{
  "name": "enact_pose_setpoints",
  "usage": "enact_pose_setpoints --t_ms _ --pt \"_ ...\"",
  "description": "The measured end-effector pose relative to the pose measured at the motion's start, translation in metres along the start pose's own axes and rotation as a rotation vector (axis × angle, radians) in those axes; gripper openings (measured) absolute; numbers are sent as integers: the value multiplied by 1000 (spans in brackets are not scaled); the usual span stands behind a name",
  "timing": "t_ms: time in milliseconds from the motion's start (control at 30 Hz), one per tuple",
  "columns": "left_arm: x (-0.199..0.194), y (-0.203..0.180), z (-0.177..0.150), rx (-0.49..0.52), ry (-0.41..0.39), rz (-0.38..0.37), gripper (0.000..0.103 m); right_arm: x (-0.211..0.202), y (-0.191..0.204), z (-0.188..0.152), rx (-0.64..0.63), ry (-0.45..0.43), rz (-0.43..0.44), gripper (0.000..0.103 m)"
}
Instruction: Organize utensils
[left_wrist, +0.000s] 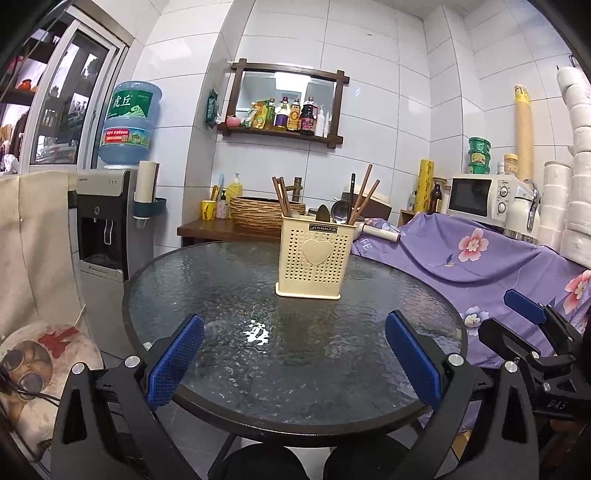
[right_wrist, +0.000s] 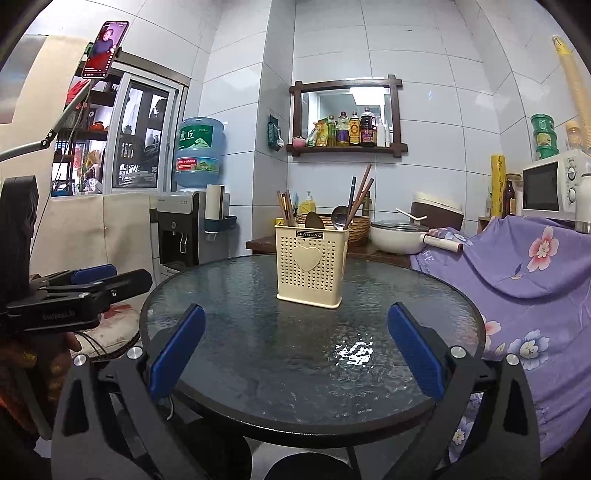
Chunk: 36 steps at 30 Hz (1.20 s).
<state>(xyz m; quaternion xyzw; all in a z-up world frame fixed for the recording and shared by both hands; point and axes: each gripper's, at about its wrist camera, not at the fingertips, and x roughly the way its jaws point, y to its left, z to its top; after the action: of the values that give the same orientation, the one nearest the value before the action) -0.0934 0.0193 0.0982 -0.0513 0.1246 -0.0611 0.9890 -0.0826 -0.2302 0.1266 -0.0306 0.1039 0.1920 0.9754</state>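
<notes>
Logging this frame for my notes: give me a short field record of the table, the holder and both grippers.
table: round glass table, bare apart from the holder
holder: cream utensil holder, upright
contents: chopsticks and spoons, standing in the holder
left hand-held gripper: open, empty
right hand-held gripper: open, empty

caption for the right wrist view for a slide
Open right gripper faces a cream utensil holder of chopsticks and spoons on a round glass table.

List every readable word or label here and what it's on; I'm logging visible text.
"JIANHAO": black label on the cream utensil holder.
"虎丘": label of the blue water bottle.
"DAS": right gripper's black frame.
Sauce bottles, microwave, phone screen, left gripper lettering: unreadable.
</notes>
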Motion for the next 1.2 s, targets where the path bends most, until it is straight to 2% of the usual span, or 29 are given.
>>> enact_pose_setpoints --t_ms 1200 --pt "4 -5 5 27 24 5 97 5 -8 4 34 7 7 97"
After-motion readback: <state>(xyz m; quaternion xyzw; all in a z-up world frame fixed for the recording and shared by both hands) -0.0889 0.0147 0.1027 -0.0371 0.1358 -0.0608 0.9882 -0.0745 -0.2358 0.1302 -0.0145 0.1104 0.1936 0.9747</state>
